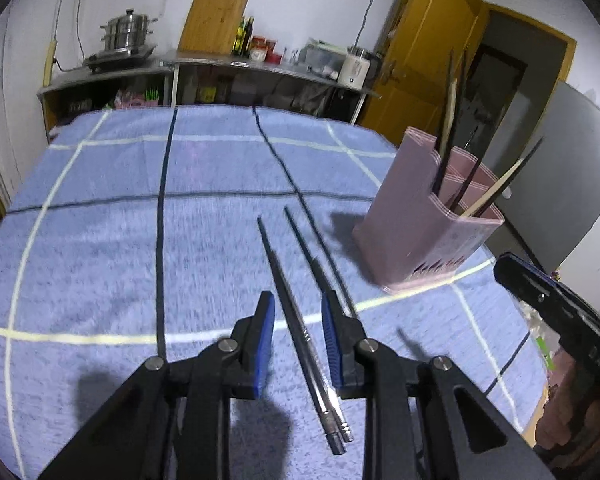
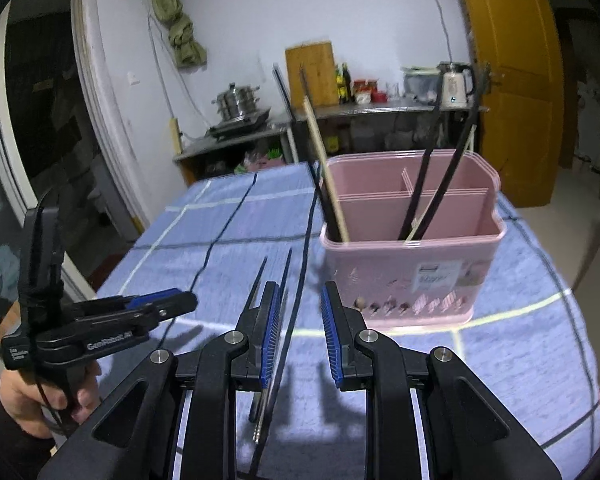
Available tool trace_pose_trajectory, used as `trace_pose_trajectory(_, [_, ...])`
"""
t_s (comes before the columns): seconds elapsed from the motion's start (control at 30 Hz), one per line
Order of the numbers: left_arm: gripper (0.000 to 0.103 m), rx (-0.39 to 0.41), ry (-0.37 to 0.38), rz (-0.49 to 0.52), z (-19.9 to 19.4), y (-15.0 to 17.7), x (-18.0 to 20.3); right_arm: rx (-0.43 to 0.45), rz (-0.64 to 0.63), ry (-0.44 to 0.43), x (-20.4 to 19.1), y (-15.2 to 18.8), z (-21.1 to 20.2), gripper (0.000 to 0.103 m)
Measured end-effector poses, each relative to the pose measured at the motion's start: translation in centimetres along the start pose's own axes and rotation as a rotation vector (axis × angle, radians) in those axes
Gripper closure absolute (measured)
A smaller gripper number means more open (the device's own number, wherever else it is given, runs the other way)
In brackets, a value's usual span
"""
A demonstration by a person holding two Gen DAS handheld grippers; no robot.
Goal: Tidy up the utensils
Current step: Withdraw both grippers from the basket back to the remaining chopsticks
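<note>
1. Hovering my left gripper (image 1: 298, 316) over a pair of dark chopsticks (image 1: 300, 320) lying on the blue checked cloth (image 1: 100, 240); its blue pads stand a narrow way apart, one on each side of the pair, touching neither that I can see.
2. My right gripper (image 2: 300, 312) is also narrowly parted and holds nothing; the same chopsticks lie just below and left of its pads.
3. Ahead and to the right of my left gripper, well apart, stands the pink utensil holder (image 1: 420, 240), already holding several chopsticks upright.
4. I judge this the pick-up step: next my left pads must drop to the cloth, close on both sticks together, then carry them to a holder compartment.
</note>
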State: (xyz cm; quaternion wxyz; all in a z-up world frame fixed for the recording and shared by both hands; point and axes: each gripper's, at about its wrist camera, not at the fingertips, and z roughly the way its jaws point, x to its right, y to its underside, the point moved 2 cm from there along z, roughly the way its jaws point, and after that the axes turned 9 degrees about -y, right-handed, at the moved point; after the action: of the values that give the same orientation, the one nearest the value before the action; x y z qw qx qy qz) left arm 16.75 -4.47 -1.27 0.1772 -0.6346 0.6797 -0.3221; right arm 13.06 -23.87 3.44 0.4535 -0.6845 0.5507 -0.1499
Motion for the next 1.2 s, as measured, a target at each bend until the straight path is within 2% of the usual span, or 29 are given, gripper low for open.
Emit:
trace_pose_trajectory(0.33, [0.078, -0.080, -0.014, 0.000, 3.9, 1.2, 0.5, -0.137, 0.023, -0.042, 0.2, 3.6, 5.6, 0.081])
trace_pose_trajectory(0.57, [0.078, -0.110, -0.060, 0.027, 5.5, 1.5, 1.3, -0.164, 0.045, -0.048, 0.8, 4.5, 6.9, 0.081])
trace_pose_trajectory(0.63, [0.076, -0.097, -0.070, 0.040, 5.6, 1.7, 1.5, -0.166, 0.045, -0.048, 0.9, 4.5, 7.1, 0.081])
trace_pose_trajectory(0.67, [0.077, -0.088, -0.090, 0.062, 5.6, 1.7, 1.7, -0.168, 0.045, -0.049, 0.9, 4.5, 7.2, 0.081])
trace_pose_trajectory(0.7, [0.084, -0.082, -0.111, 0.086, 5.7, 1.8, 2.0, -0.170, 0.047, -0.048, 0.9, 4.5, 7.3, 0.081])
trace_pose_trajectory(0.77, [0.086, -0.079, -0.141, 0.104, 5.6, 1.9, 1.9, -0.174, 0.048, -0.050, 0.9, 4.6, 7.3, 0.081])
trace_pose_trajectory(0.9, [0.090, -0.080, -0.142, 0.066, 4.7, 2.3, -0.1, -0.174, 0.045, -0.060, 0.6, 4.2, 7.6, 0.081])
trace_pose_trajectory(1.1, [0.090, -0.078, -0.151, -0.023, 2.7, 3.6, -4.8, -0.178, 0.038, -0.079, -0.2, 4.1, 8.3, 0.081])
trace_pose_trajectory(1.2, [0.090, -0.081, -0.119, -0.076, 2.1, 3.8, -6.3, -0.189, 0.044, -0.084, -0.4, 4.2, 8.9, 0.081])
